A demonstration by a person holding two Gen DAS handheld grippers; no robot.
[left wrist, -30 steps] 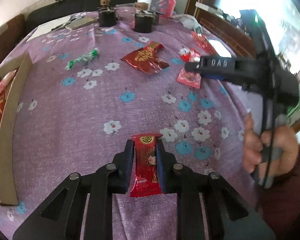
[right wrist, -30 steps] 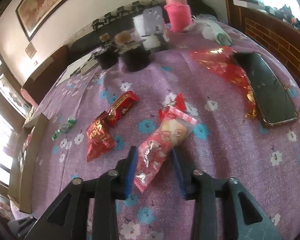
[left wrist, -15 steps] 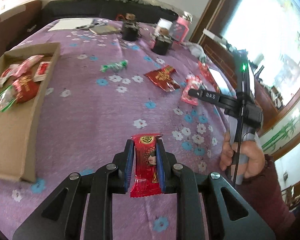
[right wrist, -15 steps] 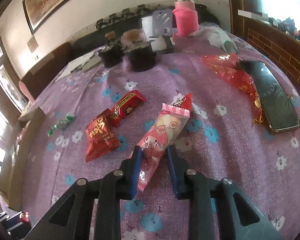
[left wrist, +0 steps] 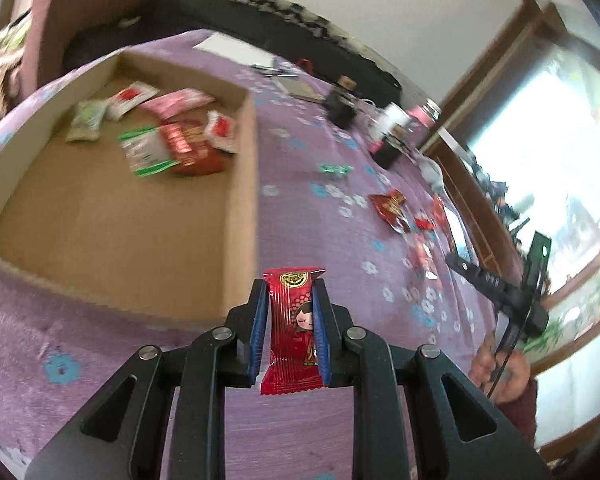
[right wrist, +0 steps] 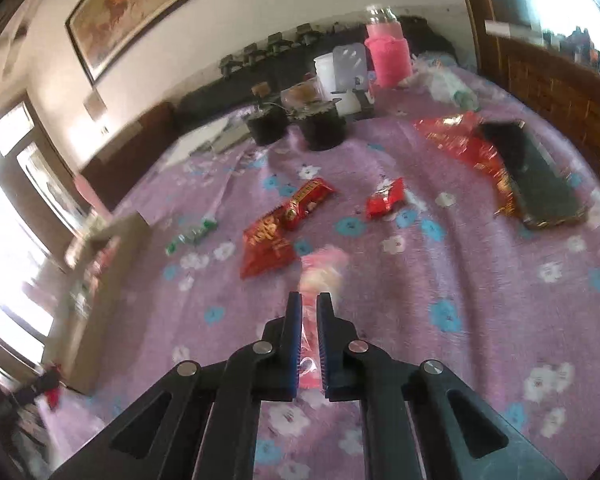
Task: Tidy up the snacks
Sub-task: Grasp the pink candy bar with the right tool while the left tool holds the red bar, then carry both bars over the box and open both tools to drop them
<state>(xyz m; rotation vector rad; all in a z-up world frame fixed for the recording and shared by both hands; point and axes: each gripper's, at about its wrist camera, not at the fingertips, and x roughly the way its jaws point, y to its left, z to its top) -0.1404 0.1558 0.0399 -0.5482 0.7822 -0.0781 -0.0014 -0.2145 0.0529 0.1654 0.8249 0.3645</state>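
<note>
My left gripper (left wrist: 291,292) is shut on a red candy packet (left wrist: 294,328) with a cartoon girl, held above the purple cloth just right of the cardboard box (left wrist: 244,184). The box holds several snack packets (left wrist: 172,136). My right gripper (right wrist: 309,306) is shut on a pink snack packet (right wrist: 322,276), lifted off the table and blurred. Loose on the cloth lie a large red packet (right wrist: 266,246), a red bar (right wrist: 308,202), a small red packet (right wrist: 385,198) and a green candy (right wrist: 192,234). The right gripper also shows in the left wrist view (left wrist: 496,280).
Two dark jars (right wrist: 324,128), a white container (right wrist: 340,68) and a pink bottle (right wrist: 388,54) stand at the back. A black phone (right wrist: 536,176) on a red foil wrapper (right wrist: 460,144) lies at the right. Papers (left wrist: 236,50) lie at the far edge.
The left gripper has swung left with the red packet, bringing the box close. The right gripper has closed on the pink packet and lifted it off the cloth.
</note>
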